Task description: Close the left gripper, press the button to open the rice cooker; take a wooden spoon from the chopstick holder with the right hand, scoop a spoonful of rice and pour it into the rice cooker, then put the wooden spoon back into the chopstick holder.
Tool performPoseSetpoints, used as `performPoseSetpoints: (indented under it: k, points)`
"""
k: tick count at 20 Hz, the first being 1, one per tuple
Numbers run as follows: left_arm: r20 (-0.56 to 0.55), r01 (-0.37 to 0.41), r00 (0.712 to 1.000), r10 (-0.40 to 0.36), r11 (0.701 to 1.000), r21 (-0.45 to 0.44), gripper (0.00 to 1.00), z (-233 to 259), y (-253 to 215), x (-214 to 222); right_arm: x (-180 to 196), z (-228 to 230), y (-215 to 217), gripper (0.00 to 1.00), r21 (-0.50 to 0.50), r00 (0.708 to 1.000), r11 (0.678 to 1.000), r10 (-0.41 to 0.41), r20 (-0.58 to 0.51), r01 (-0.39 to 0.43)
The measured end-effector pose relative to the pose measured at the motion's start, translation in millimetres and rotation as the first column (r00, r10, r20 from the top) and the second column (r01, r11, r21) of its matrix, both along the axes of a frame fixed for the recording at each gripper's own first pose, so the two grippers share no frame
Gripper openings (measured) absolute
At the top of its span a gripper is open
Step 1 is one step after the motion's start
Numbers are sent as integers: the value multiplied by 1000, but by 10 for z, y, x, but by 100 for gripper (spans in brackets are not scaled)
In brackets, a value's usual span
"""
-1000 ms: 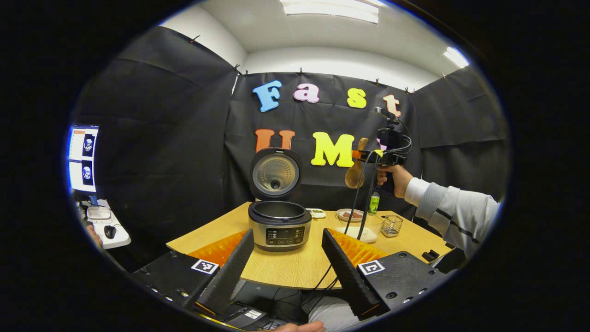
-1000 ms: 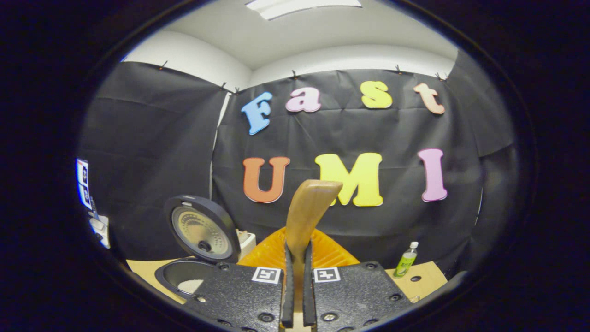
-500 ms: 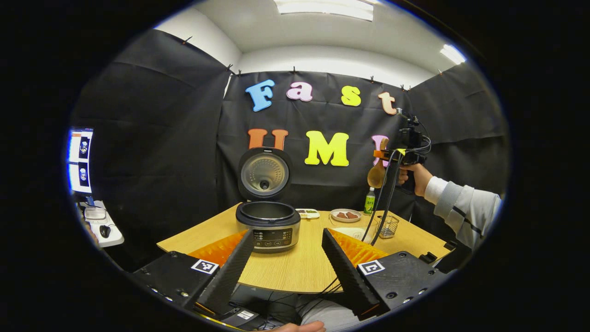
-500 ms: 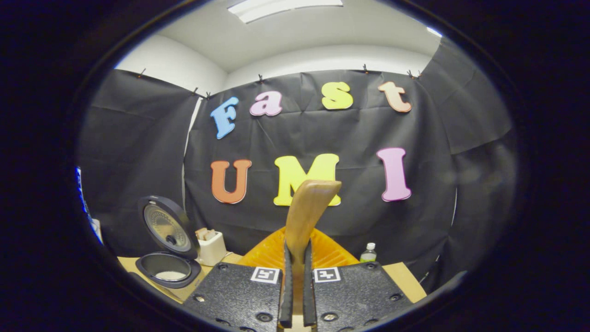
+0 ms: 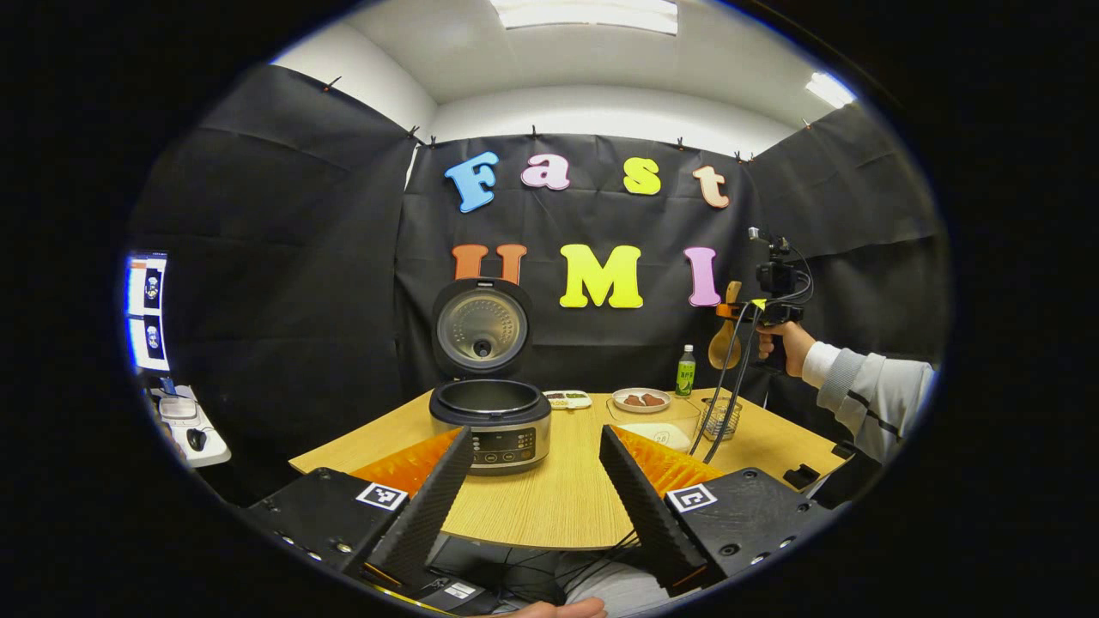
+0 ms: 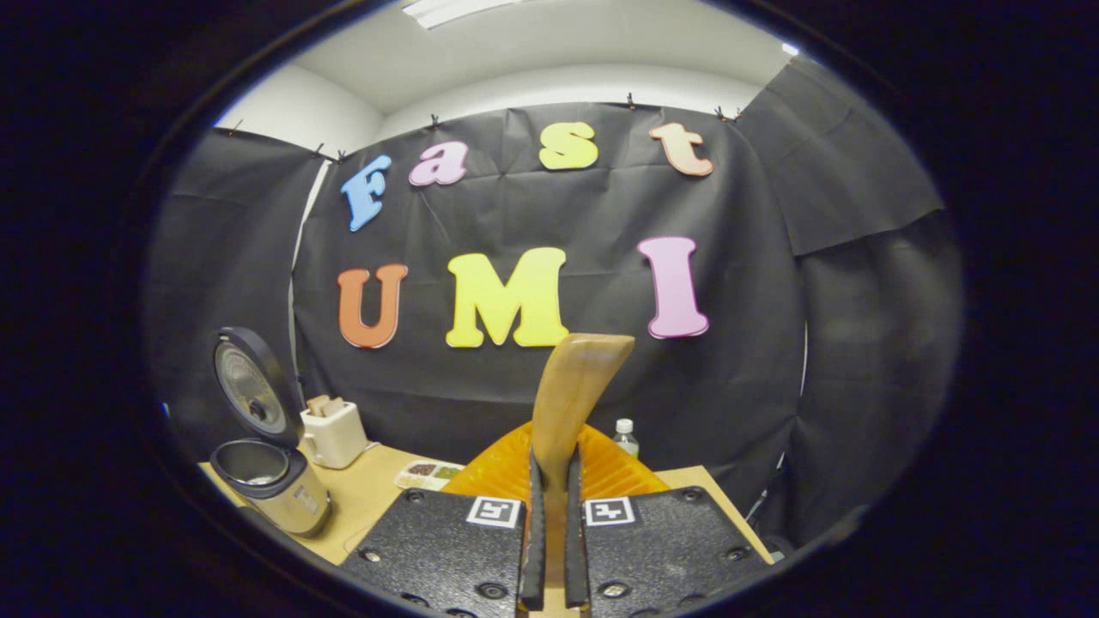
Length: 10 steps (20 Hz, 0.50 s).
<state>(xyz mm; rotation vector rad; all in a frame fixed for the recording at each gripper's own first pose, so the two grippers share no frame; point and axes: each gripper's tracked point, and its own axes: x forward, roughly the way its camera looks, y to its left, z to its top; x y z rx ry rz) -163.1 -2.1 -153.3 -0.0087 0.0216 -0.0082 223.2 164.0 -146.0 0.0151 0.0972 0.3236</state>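
Round silver-and-black rice cooker (image 5: 490, 425) standing on the light wooden table (image 5: 549, 502), its domed lid (image 5: 480, 325) raised upright behind the pot. Taken as landmark.

Left gripper (image 5: 536, 489) held low in front of the rice cooker, off the near table edge; jaws spread wide apart, nothing between them.

Right gripper (image 5: 745, 311) held up in the air well to the right of the rice cooker, gripped by a hand (image 5: 783, 342) with a pale grey sleeve (image 5: 867, 393). Jaws closed together on the handle of the brown wooden spoon (image 6: 568, 403); in the right gripper view the handle rises between the fingertips. In the left gripper view the spoon bowl (image 5: 723, 350) hangs below the gripper.

Wire-mesh chopstick holder (image 5: 719, 418) on the table to the right of the rice cooker, below the raised spoon. Shallow clear rice container (image 5: 656, 432) between the rice cooker and the holder. Behind: small plate (image 5: 640, 399), green-labelled bottle (image 5: 685, 371), flat compartment tray (image 5: 567, 398). White toaster-like box (image 6: 331, 432) just beside the rice cooker in the right gripper view.
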Motion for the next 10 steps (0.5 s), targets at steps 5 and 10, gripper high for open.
performPoseSetpoints:
  k: [5,10]
  points:
    - [-13,5,1000,-5,1000,1,95,-42,-32,28,148,-508,-280,15,8,996,999,-40,-83,41]
    - [-37,4,999,-4,1000,8,95,-110,-23,45,285,-1023,-442,16,63,982,995,-69,-177,82]
